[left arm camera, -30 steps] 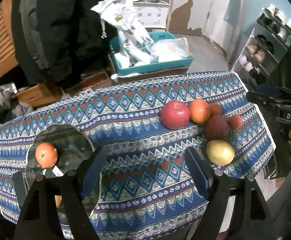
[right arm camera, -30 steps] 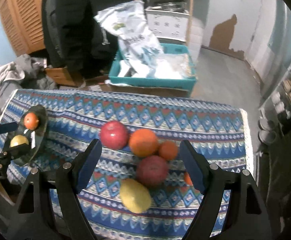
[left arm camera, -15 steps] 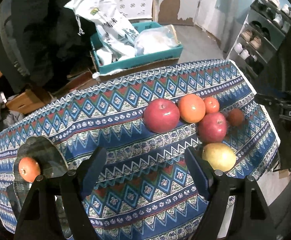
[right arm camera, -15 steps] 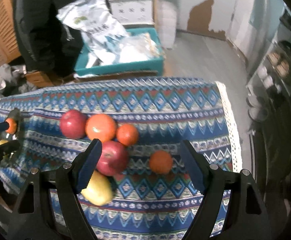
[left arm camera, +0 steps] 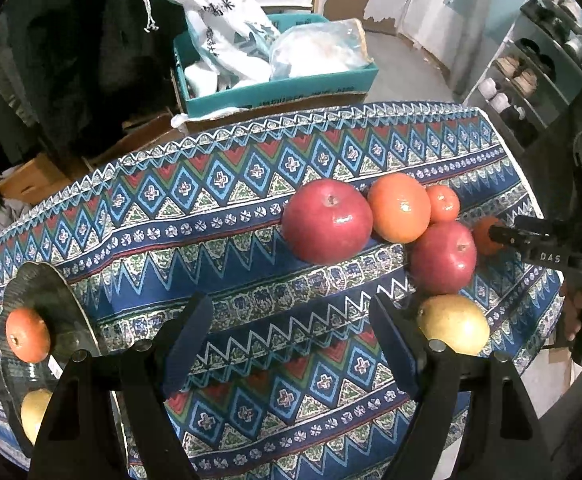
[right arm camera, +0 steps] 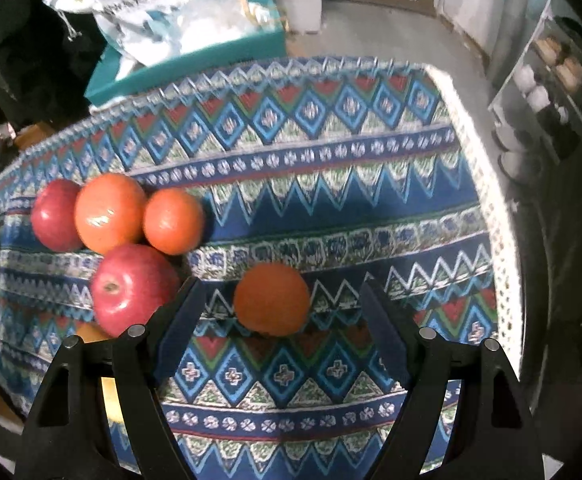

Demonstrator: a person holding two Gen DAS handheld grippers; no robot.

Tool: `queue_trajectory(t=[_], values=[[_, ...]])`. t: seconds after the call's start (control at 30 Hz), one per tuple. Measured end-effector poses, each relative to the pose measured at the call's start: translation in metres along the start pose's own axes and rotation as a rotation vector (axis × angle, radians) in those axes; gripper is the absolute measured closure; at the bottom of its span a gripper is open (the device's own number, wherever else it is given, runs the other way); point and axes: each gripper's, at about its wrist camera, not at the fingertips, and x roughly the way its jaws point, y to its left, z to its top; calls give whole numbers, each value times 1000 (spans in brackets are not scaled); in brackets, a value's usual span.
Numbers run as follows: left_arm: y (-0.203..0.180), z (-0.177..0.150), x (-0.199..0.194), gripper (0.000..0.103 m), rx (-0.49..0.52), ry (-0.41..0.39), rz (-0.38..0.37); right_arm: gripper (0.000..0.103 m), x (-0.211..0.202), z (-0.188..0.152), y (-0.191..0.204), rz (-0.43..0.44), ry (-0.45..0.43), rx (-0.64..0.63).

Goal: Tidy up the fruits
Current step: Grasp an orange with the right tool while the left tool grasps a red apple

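Note:
Fruit lies clustered on a patterned tablecloth (left arm camera: 219, 184): a big red apple (left arm camera: 327, 221), a large orange (left arm camera: 399, 207), a small orange (left arm camera: 444, 202), a second red apple (left arm camera: 443, 258) and a yellow pear (left arm camera: 453, 324). A lone small orange (right arm camera: 271, 299) lies just ahead of my open right gripper (right arm camera: 281, 300), between its fingers. My left gripper (left arm camera: 291, 326) is open and empty over the cloth. A dark glass plate (left arm camera: 47, 292) at the left holds an orange (left arm camera: 27, 334) and a yellow fruit (left arm camera: 35, 414).
Behind the table stands a teal box (left arm camera: 275, 88) with plastic bags. A shoe rack (left arm camera: 539, 68) is at the right. The right table edge with white fringe (right arm camera: 495, 216) is close to the lone orange. The right gripper also shows in the left wrist view (left arm camera: 539, 248).
My right gripper has moved right and down toward the lone small orange, which now sits between its fingers. My left gripper has shifted right and closer; the plate has slid to the left edge.

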Motion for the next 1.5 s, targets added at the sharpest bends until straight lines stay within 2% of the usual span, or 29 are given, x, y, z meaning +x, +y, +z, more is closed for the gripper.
queue_trajectory(t=[0.17, 0.33, 0.4, 0.47, 0.7, 0.83, 1.2, 1.5], values=[[-2, 3, 11, 21, 2, 17, -9, 24, 18, -5, 2, -9, 39, -18], [-4, 11, 21, 21, 2, 27, -26, 39, 27, -9, 2, -5, 54, -33], [-4, 15, 26, 21, -10, 37, -40, 51, 29, -9, 2, -6, 55, -33], [-5, 19, 30, 21, -16, 43, -53, 57, 30, -9, 3, 10, 50, -29], [-15, 36, 47, 20, -16, 72, -67, 57, 19, 2, 6, -7, -18, -21], [-19, 42, 58, 17, -24, 76, -64, 57, 11, 11, 11, -4, -56, -30], [-24, 53, 85, 17, -20, 91, -65, 57, 10, 17, 24, 23, -71, -47], [-10, 59, 93, 17, -71, 44, -127, 57, 6, 22, 30, 47, -84, -46]])
